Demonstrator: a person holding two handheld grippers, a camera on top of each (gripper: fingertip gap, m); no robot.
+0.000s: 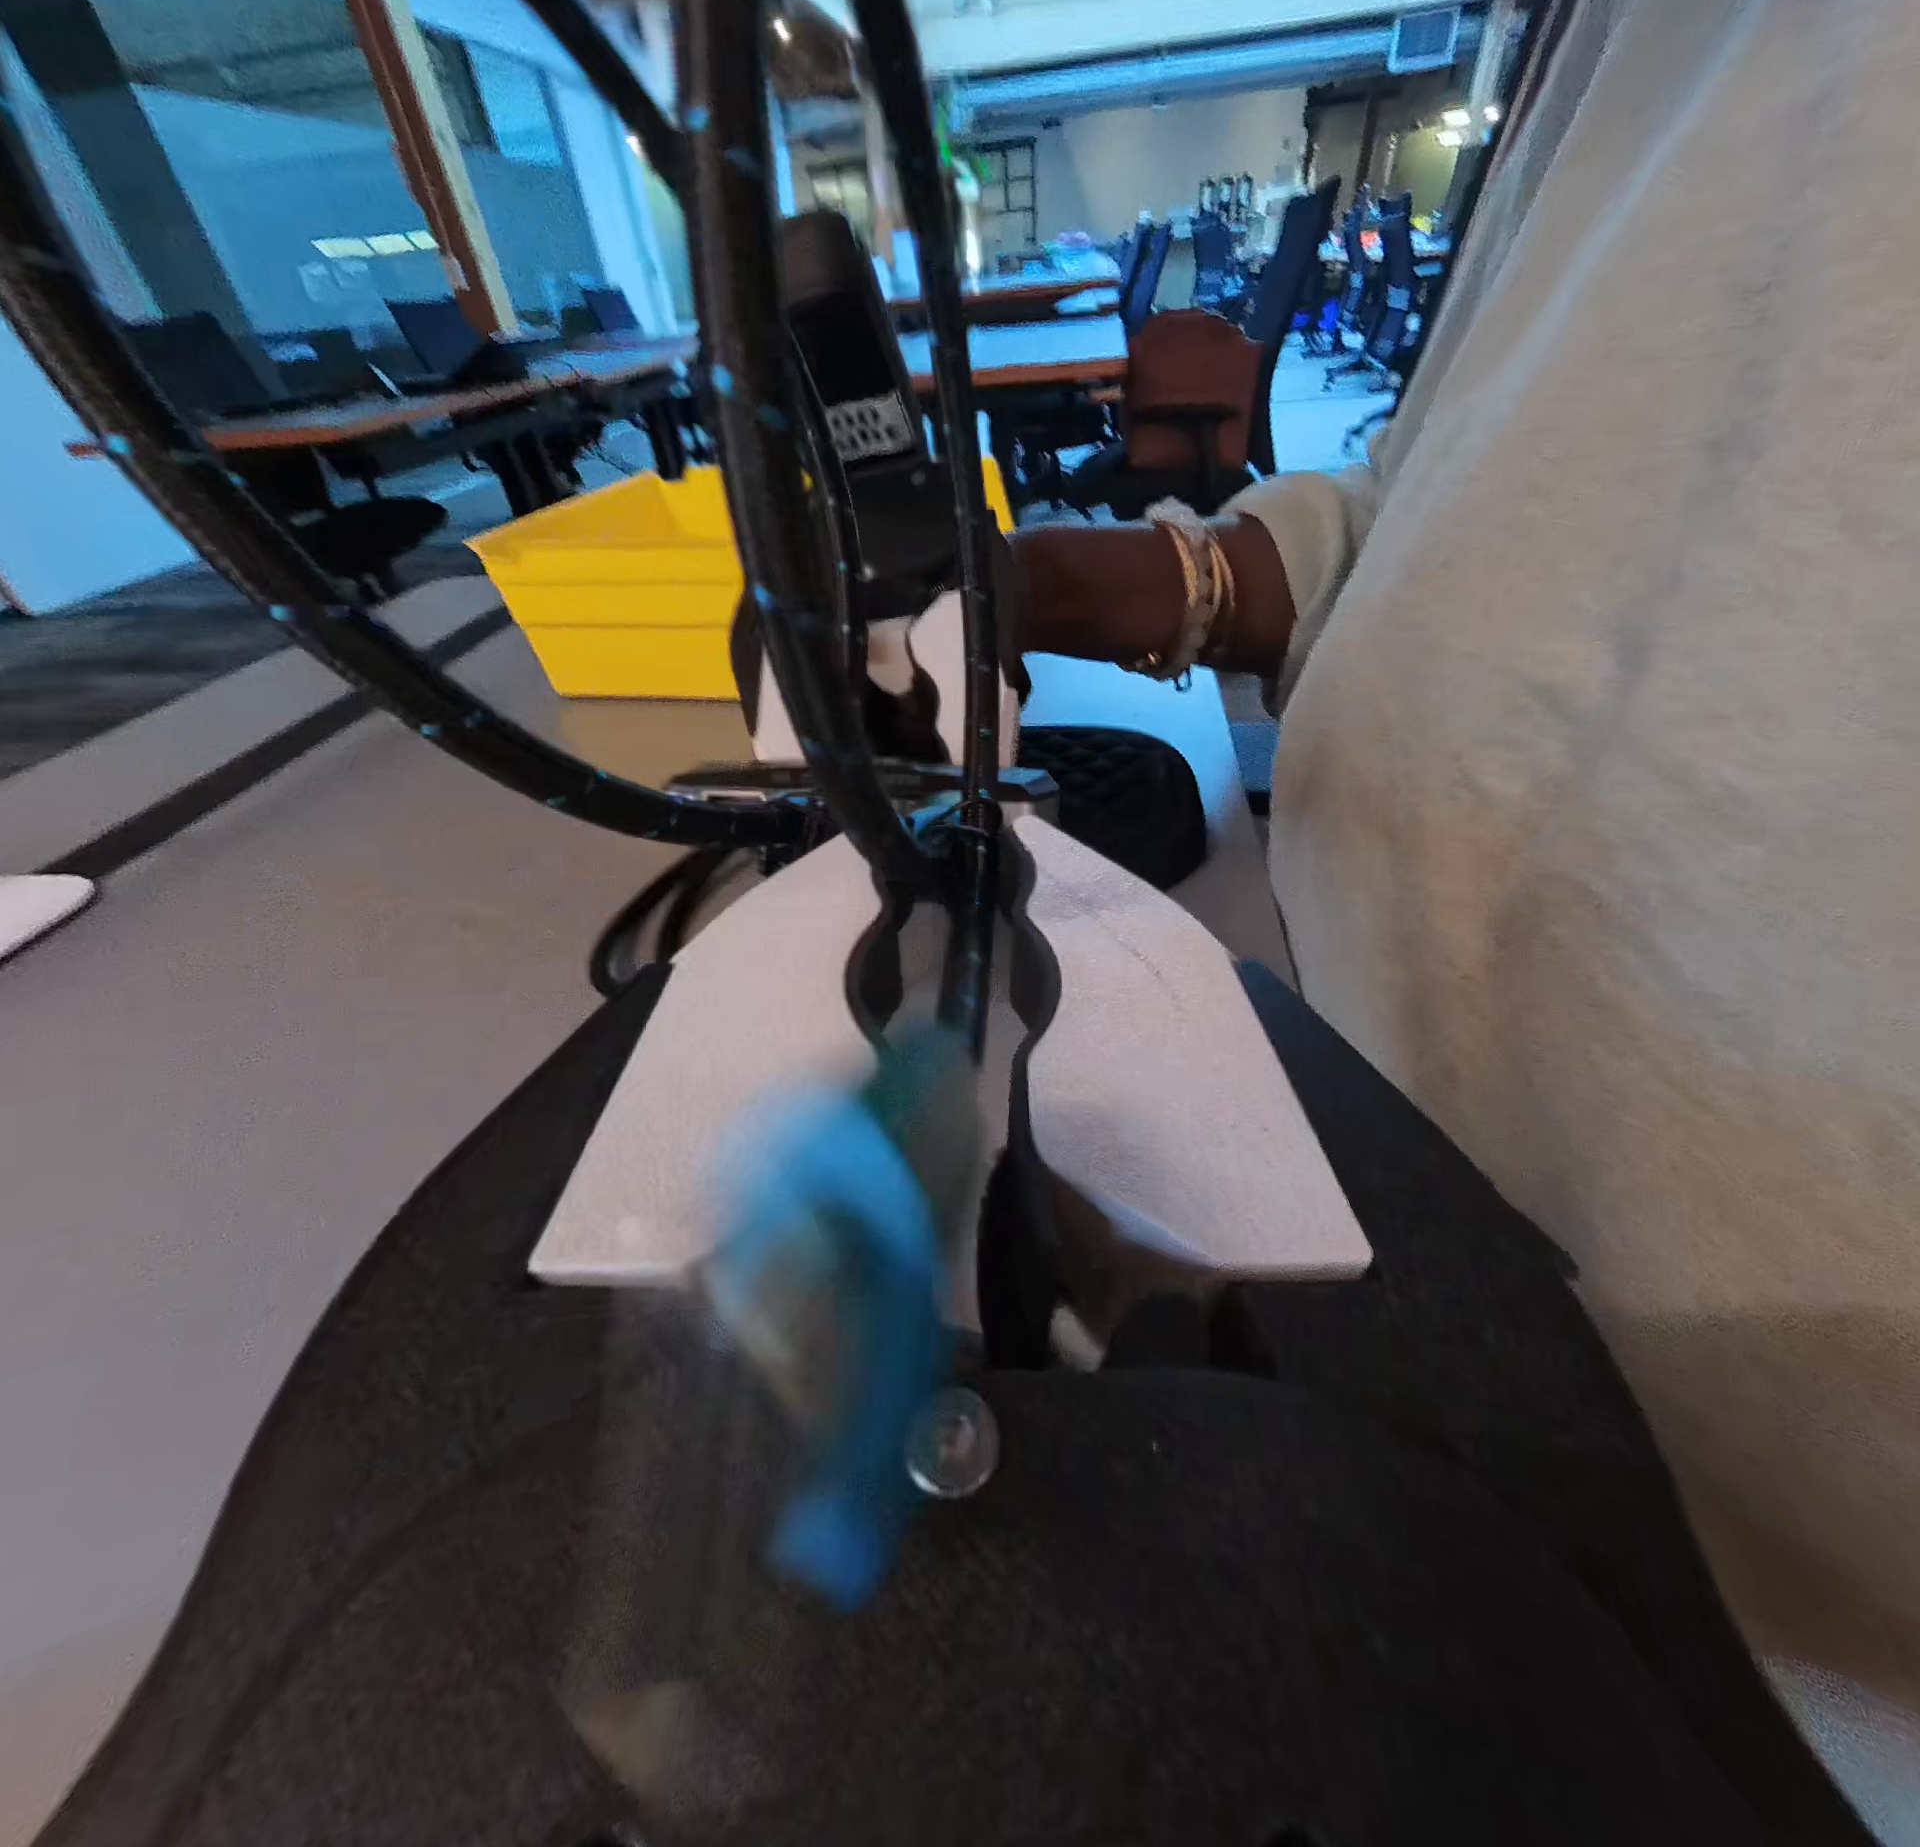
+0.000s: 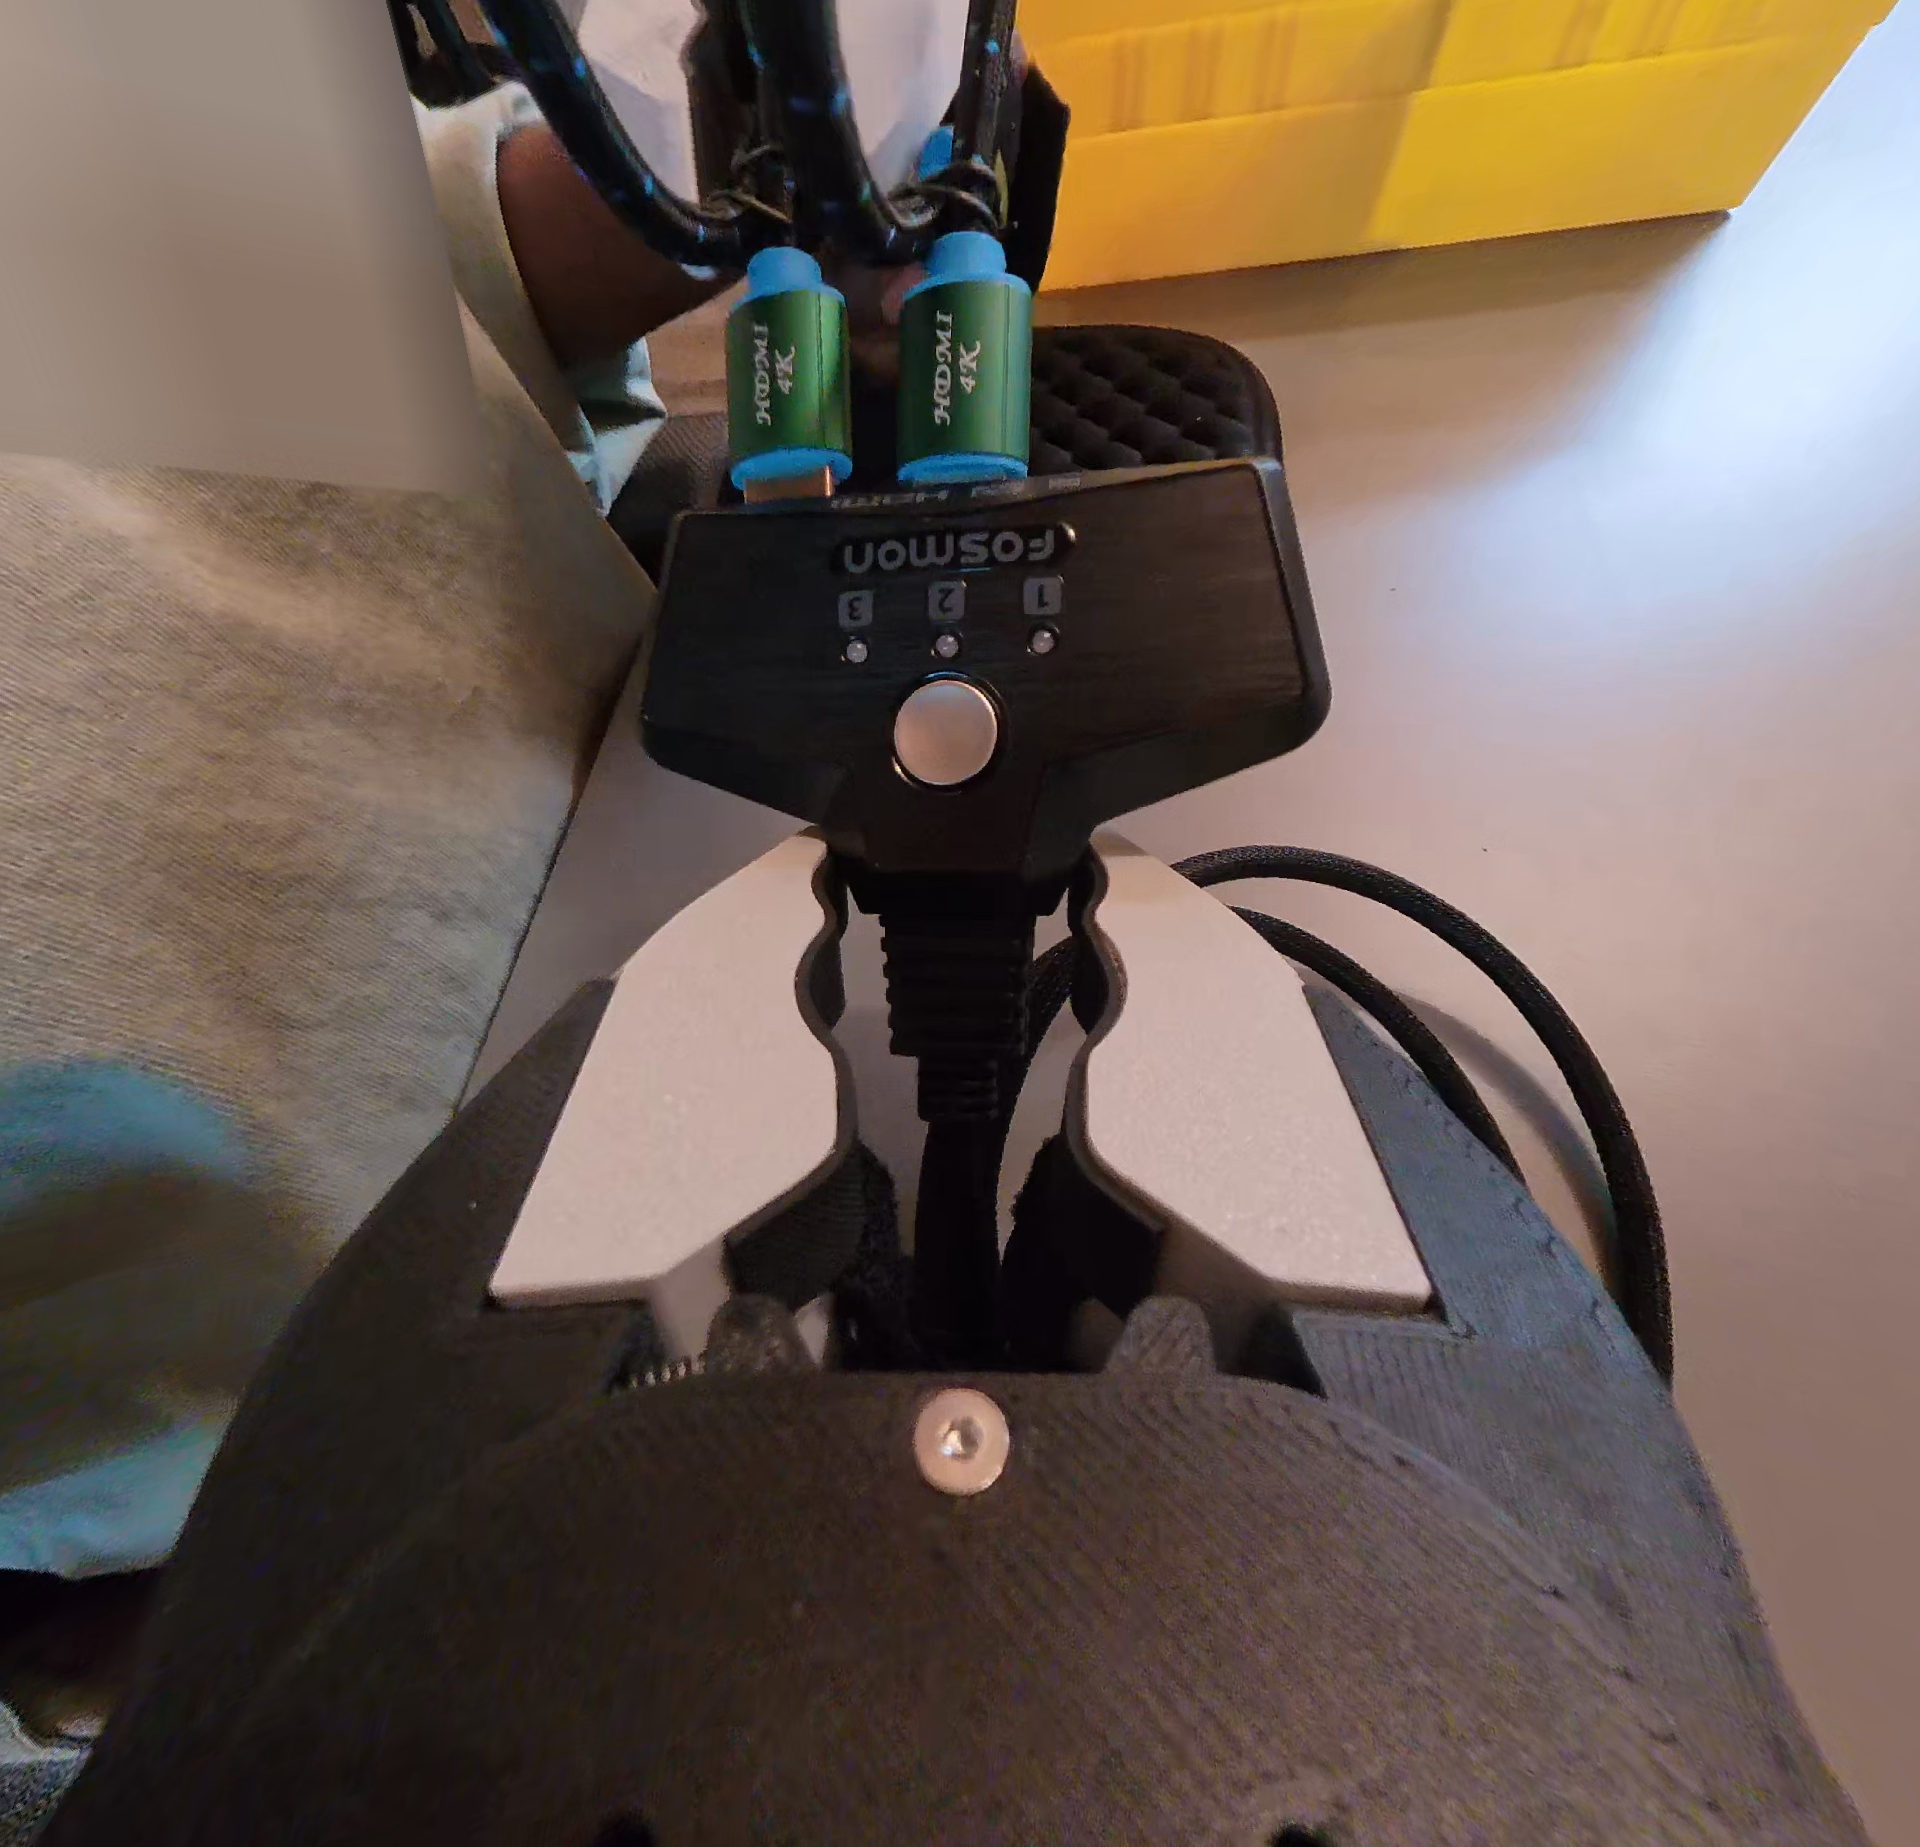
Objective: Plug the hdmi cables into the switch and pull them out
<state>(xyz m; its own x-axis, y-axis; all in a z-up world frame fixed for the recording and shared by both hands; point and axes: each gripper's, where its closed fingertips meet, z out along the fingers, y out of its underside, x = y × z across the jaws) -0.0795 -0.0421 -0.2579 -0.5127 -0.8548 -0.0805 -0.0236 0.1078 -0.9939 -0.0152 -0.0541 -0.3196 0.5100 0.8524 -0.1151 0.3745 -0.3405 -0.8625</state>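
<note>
The black switch (image 2: 977, 644) carries a raised brand mark on its top, three small tiles with one character each above three lights, and faint print along its far edge. Pale lettering runs lengthwise down each of the two green plugs (image 2: 787, 384) (image 2: 961, 374). A white sticker (image 1: 871, 428) on a black housing (image 1: 883, 509) seems to bear dark marks, too blurred to read.
</note>
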